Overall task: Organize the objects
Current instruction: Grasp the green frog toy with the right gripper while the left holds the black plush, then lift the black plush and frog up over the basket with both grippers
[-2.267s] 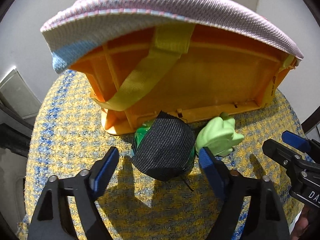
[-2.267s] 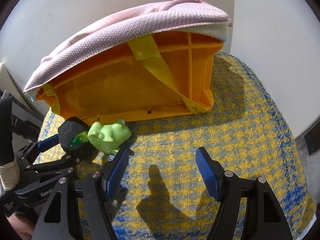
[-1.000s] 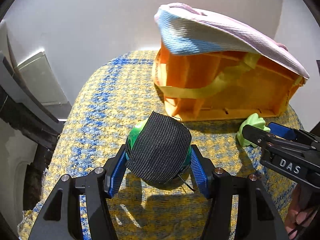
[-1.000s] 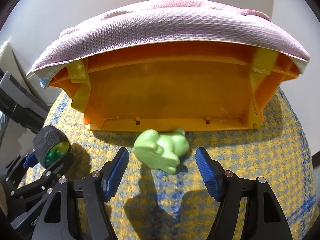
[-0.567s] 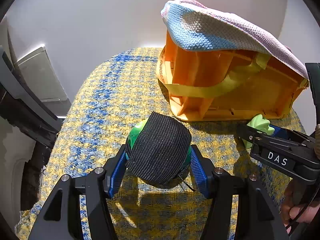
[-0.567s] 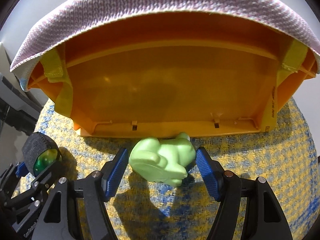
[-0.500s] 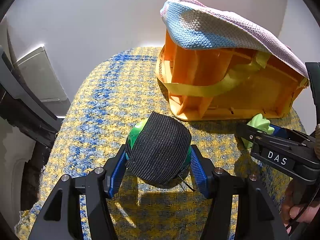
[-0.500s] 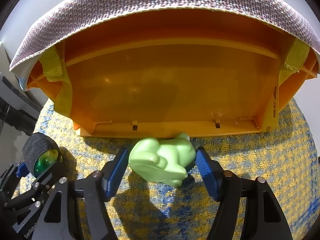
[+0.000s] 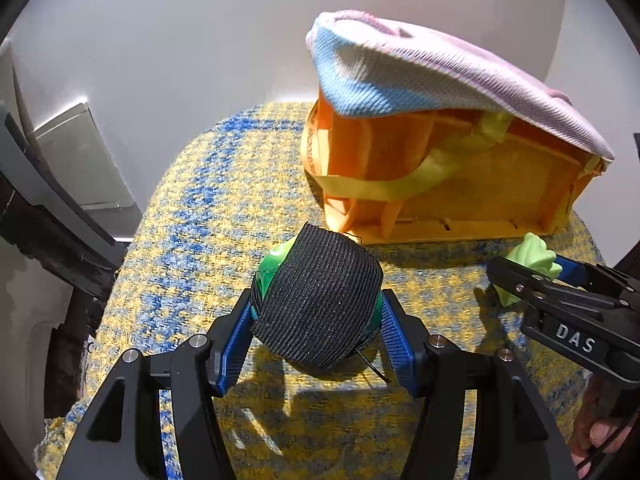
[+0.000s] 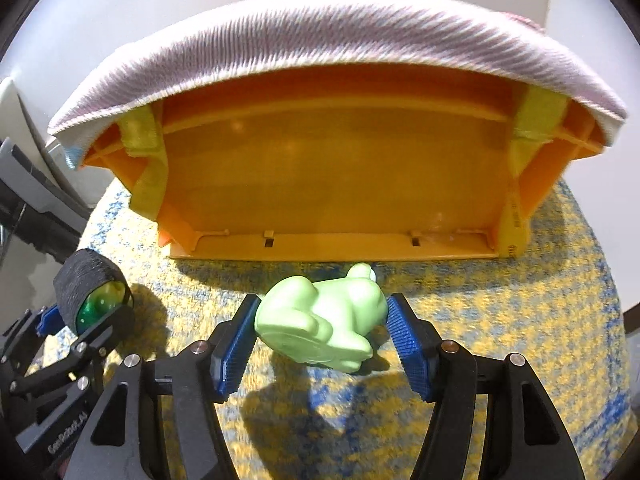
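Note:
My left gripper (image 9: 316, 328) is shut on a green ball wrapped in a black ribbed band (image 9: 318, 300) and holds it over the yellow-and-blue woven seat; it also shows in the right wrist view (image 10: 94, 294). My right gripper (image 10: 320, 330) is shut on a light green frog toy (image 10: 322, 322), which also shows in the left wrist view (image 9: 528, 264). An orange plastic bin (image 10: 332, 184) lies on its side behind both, with a pink-and-blue knitted cloth (image 10: 340, 44) draped over it.
The bin has yellow webbing straps (image 9: 384, 188). The woven seat (image 9: 200, 216) rounds off at its edges. A white wall stands behind. Dark furniture and a grey panel (image 9: 76, 160) are at the left.
My left gripper closed on the wrapped ball and drew it back left from the bin. My right gripper moved in around the frog and its jaws closed onto it.

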Motion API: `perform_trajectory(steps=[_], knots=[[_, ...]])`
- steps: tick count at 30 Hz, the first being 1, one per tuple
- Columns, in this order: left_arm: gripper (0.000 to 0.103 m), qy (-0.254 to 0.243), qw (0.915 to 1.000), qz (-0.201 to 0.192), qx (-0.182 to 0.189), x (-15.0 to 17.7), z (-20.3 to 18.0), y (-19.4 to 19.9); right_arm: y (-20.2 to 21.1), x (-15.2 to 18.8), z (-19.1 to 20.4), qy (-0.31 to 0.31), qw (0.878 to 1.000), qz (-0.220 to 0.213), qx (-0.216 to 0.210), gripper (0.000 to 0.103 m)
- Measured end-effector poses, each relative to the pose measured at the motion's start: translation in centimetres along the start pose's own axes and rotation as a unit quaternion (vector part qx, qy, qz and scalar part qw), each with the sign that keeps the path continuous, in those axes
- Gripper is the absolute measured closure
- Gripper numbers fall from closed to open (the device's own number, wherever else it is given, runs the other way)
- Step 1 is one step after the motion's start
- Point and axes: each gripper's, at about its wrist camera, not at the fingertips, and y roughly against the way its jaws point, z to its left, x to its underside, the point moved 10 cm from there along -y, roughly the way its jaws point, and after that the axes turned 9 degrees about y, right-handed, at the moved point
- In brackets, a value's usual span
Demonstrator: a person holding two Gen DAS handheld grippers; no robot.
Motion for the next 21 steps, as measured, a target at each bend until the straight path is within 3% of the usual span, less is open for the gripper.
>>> perform_trajectory(steps=[9,16,21], knots=[[0.043,-0.011,0.9998,-0.008,0.016,-0.1,-2.6,3.3,5.2,0.1,-1.3,-0.003,1.000,-0.027,0.006,0.039],[0.043,-0.009,0.9996,-0.008,0.027,-0.6,-4.4,6.1,7.1,0.1,-4.3,-0.004,0.999,-0.047,0.011,0.039],[0.043,-0.023,0.9990,-0.019,0.033,-1.7,-6.1,8.1,10.8,0.2,-5.9,-0.007,0.997,-0.070,0.014,0.039]])
